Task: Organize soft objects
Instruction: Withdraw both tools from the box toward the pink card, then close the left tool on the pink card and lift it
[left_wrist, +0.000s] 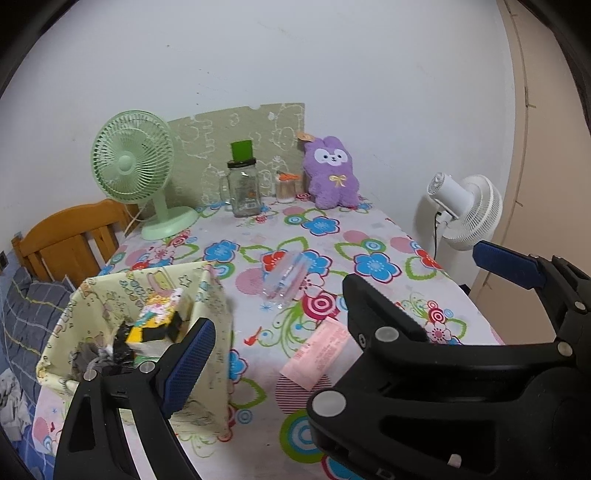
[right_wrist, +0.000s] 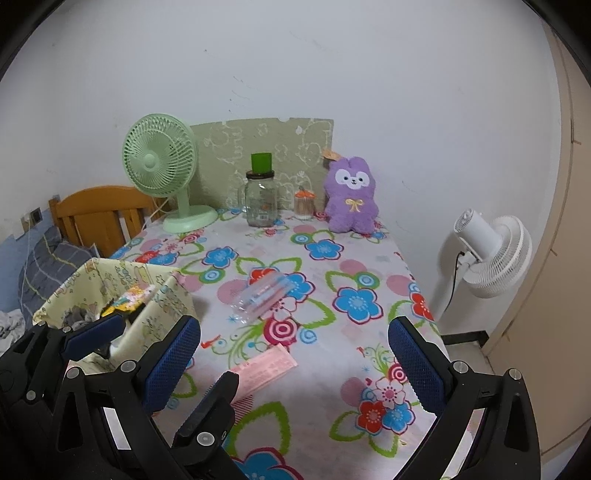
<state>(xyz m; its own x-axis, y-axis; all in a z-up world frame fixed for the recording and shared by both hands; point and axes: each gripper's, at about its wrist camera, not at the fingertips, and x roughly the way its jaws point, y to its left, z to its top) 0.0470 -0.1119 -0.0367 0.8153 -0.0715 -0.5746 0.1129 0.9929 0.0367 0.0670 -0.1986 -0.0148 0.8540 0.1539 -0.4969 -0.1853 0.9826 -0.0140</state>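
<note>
Pink pack (right_wrist: 264, 369) lay at 11 o'clock of your right gripper (right_wrist: 295, 365) — nearer hand.
Both jaws stood apart, empty — long axis toward 2 o'clock; left gripper (left_wrist: 273, 354) beside the bin (left_wrist: 207, 295).

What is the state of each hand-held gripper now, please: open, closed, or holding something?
Left hand-held gripper: open, blue pads wide apart, holding nothing.
Right hand-held gripper: open, holding nothing.

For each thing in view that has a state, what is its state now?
Left gripper: open, empty.
Right gripper: open, empty.
Fabric bin: open, partly filled.
Plush bunny: upright against the wall.
Glass jar: lidded, upright.
Clear packet: flat on the table.
Pink packet: flat on the table.
Green fan: upright.
</note>
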